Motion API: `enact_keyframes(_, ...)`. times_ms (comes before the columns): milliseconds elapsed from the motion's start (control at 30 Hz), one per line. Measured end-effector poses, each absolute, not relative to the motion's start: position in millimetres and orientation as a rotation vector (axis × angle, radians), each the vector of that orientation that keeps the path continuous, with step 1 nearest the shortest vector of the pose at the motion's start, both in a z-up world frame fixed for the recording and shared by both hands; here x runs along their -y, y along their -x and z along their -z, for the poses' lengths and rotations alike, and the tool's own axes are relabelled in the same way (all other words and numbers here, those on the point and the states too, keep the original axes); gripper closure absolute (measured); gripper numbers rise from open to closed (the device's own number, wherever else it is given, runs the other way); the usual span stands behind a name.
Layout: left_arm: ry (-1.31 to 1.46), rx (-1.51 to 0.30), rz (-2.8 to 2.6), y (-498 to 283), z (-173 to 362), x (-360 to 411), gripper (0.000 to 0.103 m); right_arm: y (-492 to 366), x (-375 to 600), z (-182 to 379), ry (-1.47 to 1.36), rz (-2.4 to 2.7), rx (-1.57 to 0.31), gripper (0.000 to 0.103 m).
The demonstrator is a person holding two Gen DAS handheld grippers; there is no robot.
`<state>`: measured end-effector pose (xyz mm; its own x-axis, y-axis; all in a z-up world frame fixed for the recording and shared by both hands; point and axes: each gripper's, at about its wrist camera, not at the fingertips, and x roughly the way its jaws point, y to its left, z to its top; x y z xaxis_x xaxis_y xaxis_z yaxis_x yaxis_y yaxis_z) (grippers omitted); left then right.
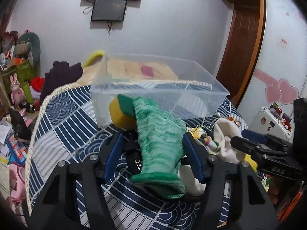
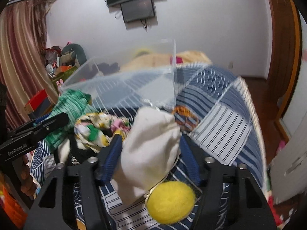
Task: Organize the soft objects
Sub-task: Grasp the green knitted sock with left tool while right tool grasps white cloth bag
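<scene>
A green knitted sock (image 1: 159, 140) lies between the fingers of my left gripper (image 1: 153, 147), which stands open around it on a blue patterned bedspread (image 1: 63, 118). A yellow and green sponge (image 1: 122, 115) sits inside the clear plastic bin (image 1: 159, 90) just beyond. My right gripper (image 2: 151, 145) is open around a white cloth pouch (image 2: 151, 143) with a yellow pompom (image 2: 170, 203) hanging below it. The sock (image 2: 71, 107) and the left gripper (image 2: 48, 124) also show at the left of the right wrist view, with the bin (image 2: 122, 84) behind.
A floral cloth (image 2: 96, 126) and an orange cord (image 2: 184, 115) lie in the pile between the grippers. A dark purple garment (image 1: 61, 74) lies left of the bin. Cluttered toys and boxes (image 1: 19, 67) line the left wall. A white case (image 1: 272, 122) stands at the right.
</scene>
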<state>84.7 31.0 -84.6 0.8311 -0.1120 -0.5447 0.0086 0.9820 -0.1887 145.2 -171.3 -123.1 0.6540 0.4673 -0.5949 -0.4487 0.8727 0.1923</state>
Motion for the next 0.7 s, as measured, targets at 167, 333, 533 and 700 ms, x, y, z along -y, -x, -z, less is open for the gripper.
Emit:
enact_keyframes(167, 0.199, -0.594, 0.090, -87, 90, -33, 0.063, -143, 176, 126, -0.050, -0.526, -0.702, 0.075)
enact_keyframes(333, 0.163, -0.574, 0.091, -82, 88, -27, 0.078, -141, 180, 124, -0.048, -0.522, -0.679, 0.092)
enact_keyframes(533, 0.145, -0.531, 0.101, -73, 75, -24, 0.080, -129, 189, 108, -0.069, -0.519, -0.596, 0.093)
enact_keyframes(700, 0.144, -0.493, 0.119, -64, 61, -25, 0.080, -122, 187, 90, -0.071, -0.524, -0.544, 0.094)
